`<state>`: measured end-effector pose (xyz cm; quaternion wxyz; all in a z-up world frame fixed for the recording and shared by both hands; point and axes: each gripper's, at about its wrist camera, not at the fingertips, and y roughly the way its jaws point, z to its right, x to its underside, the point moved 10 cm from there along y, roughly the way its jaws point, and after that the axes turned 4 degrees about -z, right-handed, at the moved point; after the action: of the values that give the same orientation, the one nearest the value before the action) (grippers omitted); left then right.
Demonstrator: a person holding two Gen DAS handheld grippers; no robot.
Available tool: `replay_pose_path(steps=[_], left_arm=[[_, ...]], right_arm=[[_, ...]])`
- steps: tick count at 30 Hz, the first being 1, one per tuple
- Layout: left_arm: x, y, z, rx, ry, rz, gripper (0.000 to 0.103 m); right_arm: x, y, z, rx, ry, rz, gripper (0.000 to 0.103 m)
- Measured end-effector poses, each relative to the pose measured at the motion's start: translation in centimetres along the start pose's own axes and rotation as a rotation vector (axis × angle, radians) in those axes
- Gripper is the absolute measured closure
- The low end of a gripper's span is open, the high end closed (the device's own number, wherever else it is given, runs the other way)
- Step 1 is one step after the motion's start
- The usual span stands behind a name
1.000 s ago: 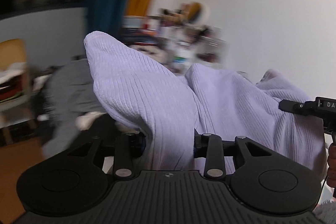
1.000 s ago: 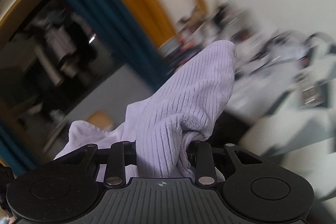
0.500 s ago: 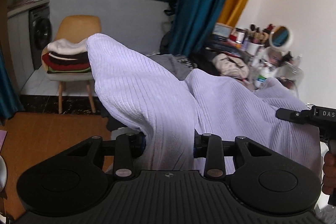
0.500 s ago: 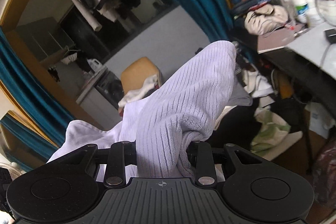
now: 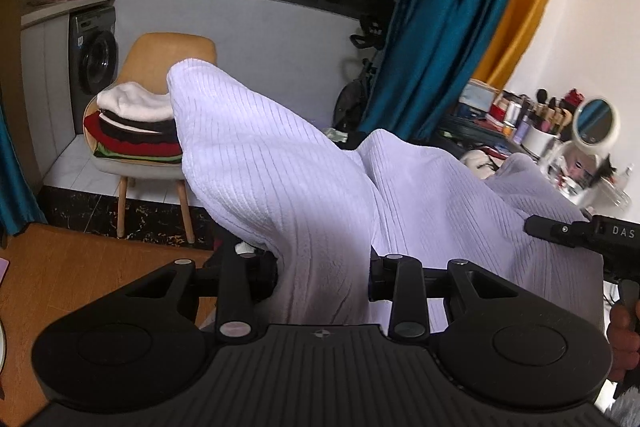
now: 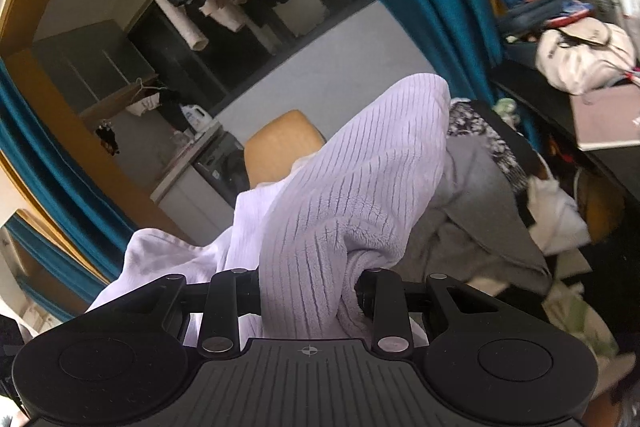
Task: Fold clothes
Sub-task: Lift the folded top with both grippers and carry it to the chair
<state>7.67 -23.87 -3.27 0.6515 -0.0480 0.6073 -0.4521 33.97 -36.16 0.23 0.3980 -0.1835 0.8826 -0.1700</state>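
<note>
Ahead, chair (image 5: 172,51) swung centre; tools still clamp garment (image 5: 280,163).

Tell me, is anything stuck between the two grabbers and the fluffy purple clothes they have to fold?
No. The left gripper and the right gripper each pinch the lavender ribbed garment directly, with nothing visible in between. The garment hangs bunched between them, in front of the chair.

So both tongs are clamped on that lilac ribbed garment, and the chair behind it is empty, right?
Not quite. Both the left tongs and the right tongs do grip the lilac garment, but the chair is not empty: the left wrist view shows a stack of folded clothes on its seat.
</note>
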Motion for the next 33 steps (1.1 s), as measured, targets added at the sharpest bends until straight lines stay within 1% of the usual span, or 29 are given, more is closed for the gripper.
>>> replay_pose_path(steps=[6,12,17,21,24,28,33], left_arm=[[-2.4,3.7,-3.0,-0.005,-0.018,-0.023,0.067],[-5.0,7.6,-8.3,0.025,-0.041,-0.048,0.067],[-8.7,10.4,-15.3,0.048,-0.026,-0.065,0.067],[-12.4,12.4,-21.3,0.037,0.022,-0.103,0.067],[-14.4,13.8,-25.4,0.052,0.034,-0.124,0.067],[-15.8,15.4,-29.8,0.057,0.046,-0.149,0.067],[-16.8,17.7,-35.0,0.048,-0.022,-0.196,0.067]], right_arm=[[-2.2,6.0,0.0,0.008,0.022,-0.035,0.076],[-3.3,12.5,-1.4,0.038,0.021,-0.045,0.076],[-3.5,19.7,-4.7,0.071,0.042,-0.037,0.076],[-3.3,26.5,-9.0,0.088,0.084,-0.043,0.075],[-3.0,31.4,-12.2,0.100,0.113,-0.039,0.076],[-2.4,36.7,-15.2,0.113,0.138,-0.033,0.075],[-1.7,42.8,-17.0,0.141,0.167,-0.093,0.075]])
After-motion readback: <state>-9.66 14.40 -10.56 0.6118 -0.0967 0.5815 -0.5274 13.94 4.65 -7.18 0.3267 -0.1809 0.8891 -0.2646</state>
